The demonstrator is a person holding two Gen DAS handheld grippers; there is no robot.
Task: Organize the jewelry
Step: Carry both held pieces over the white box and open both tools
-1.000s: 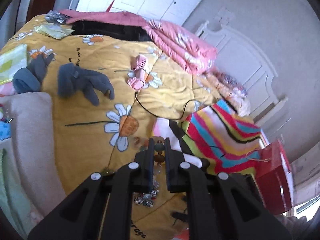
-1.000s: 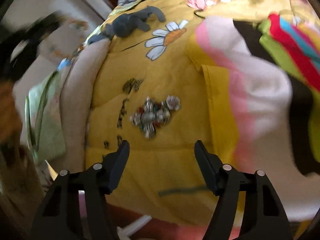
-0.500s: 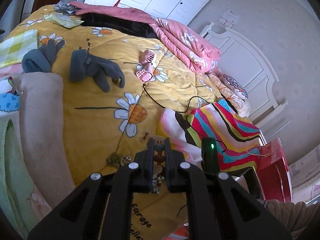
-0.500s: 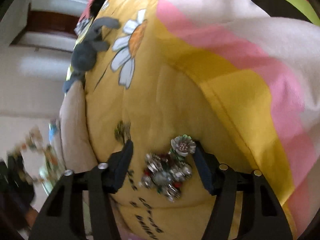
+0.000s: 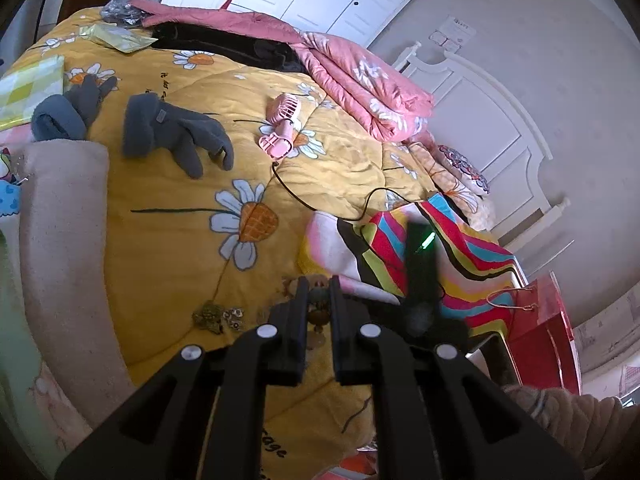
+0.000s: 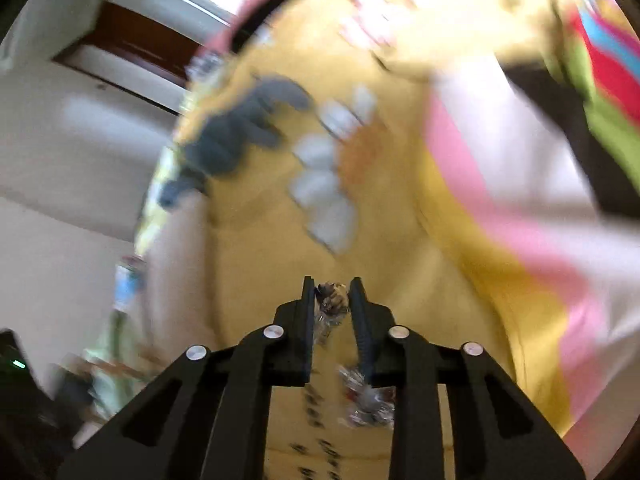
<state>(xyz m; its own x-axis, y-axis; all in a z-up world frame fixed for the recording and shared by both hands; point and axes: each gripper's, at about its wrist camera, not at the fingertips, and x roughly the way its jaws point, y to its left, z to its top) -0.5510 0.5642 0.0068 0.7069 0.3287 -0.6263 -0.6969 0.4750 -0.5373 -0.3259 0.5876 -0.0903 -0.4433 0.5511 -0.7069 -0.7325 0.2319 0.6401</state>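
My left gripper (image 5: 319, 285) is shut on a beaded piece of jewelry (image 5: 319, 304) with a teal bead, held above the yellow daisy quilt (image 5: 168, 240). A small dark brooch cluster (image 5: 214, 315) lies on the quilt to its left. The other tool (image 5: 420, 276), black with a green light, shows to its right. In the blurred right wrist view my right gripper (image 6: 331, 285) is shut on a silver jewelled necklace (image 6: 332, 300); the rest of it (image 6: 366, 398) dangles below the fingers, above the quilt (image 6: 400, 248).
Two grey gloves (image 5: 176, 136) and a pink handheld fan (image 5: 282, 126) with a black cable lie on the quilt. A striped cloth (image 5: 432, 256), a pink duvet (image 5: 360, 80), a red bag (image 5: 540, 328) and a beige blanket (image 5: 60, 240) surround it.
The right gripper dropped over the silver jewelled piece, shut on it and lifted it off the quilt. The left gripper rose and drew back, still holding the beaded piece.
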